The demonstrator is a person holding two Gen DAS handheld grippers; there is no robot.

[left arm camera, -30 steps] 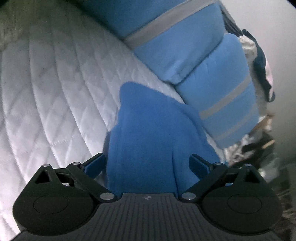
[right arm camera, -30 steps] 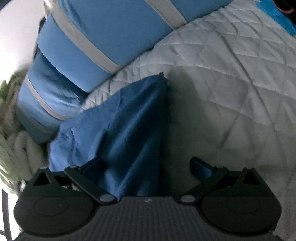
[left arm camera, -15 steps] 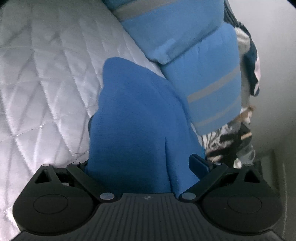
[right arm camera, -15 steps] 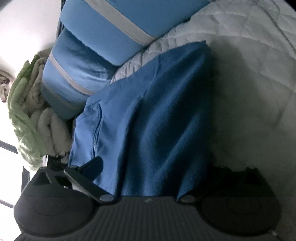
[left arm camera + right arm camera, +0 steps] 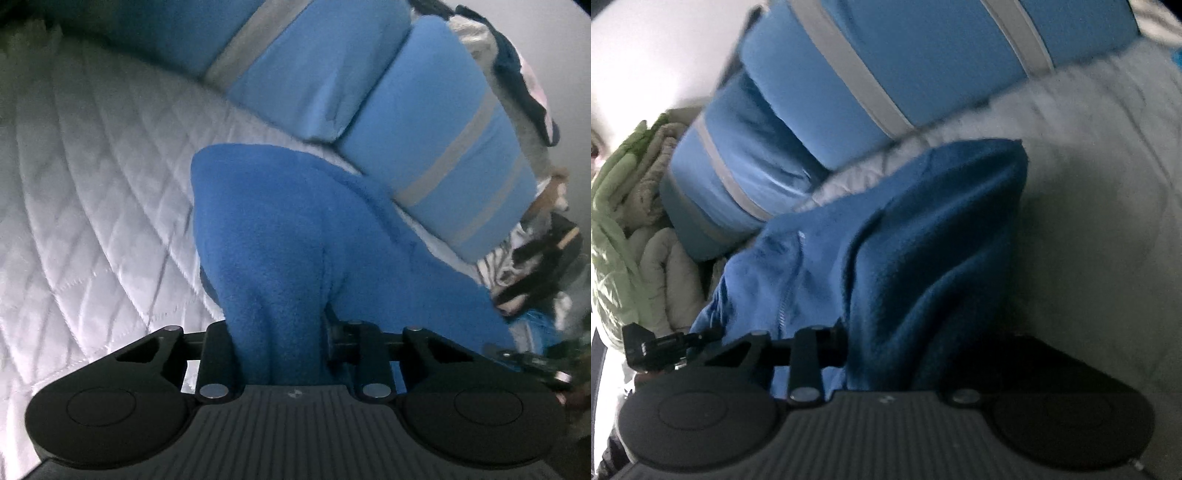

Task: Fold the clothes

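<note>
A blue fleece garment (image 5: 280, 229) lies on the white quilted bed (image 5: 81, 192) and rises bunched into both grippers. My left gripper (image 5: 282, 332) is shut on a fold of the fleece, which hides the fingertips. In the right wrist view the same blue fleece garment (image 5: 923, 236), with a zip on its left side, hangs from my right gripper (image 5: 882, 354), which is shut on its near edge. The far corner of the garment still rests on the quilt.
Two light blue pillows with grey stripes (image 5: 436, 140) lie along the far side of the bed, also in the right wrist view (image 5: 886, 66). A pale green and beige blanket pile (image 5: 624, 221) sits at the left. Mixed clutter (image 5: 532, 258) lies past the bed's right edge.
Both grippers have closed from open onto the blue fleece and bunched it up. The fabric has drawn in between the jaws and lifted off the quilt near me.
</note>
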